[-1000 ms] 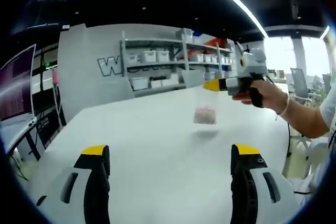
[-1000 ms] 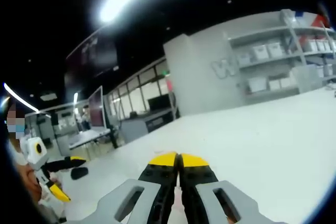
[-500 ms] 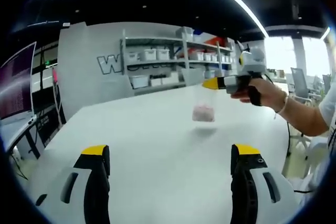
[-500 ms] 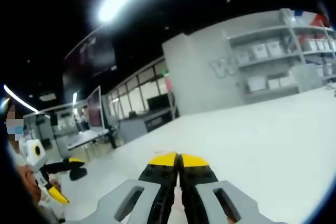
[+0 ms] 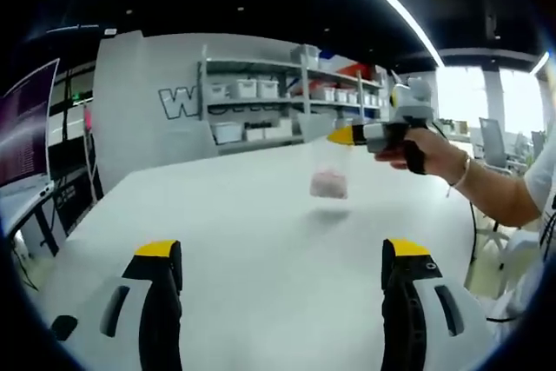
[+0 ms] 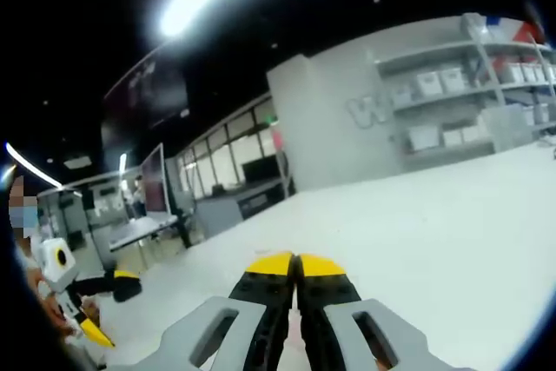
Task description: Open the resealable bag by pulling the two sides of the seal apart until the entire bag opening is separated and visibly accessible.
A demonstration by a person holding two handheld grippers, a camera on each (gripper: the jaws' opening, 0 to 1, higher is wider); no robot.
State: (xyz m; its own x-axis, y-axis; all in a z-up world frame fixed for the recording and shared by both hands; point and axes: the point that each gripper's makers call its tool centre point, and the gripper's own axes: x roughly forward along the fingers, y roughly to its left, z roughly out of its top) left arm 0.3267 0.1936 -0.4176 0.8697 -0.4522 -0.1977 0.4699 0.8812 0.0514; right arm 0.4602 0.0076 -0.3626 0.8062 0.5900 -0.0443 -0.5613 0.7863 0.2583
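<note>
Right gripper [image 5: 340, 135], yellow-tipped jaws pinched on top edge of clear resealable plastic bag [image 5: 329, 173] with pale pink contents; bag hangs above the white table [image 5: 261, 232]. Left gripper [image 5: 280, 254] low over table, jaws spread wide, gripping nothing, well short of bag.

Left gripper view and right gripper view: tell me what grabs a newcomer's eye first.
A clear bag with something pink at its bottom dangles above the white table, pinched at its top by the right gripper, whose jaws stand shut. In front, the left gripper stands open. Shelves of bins line the far wall.
</note>
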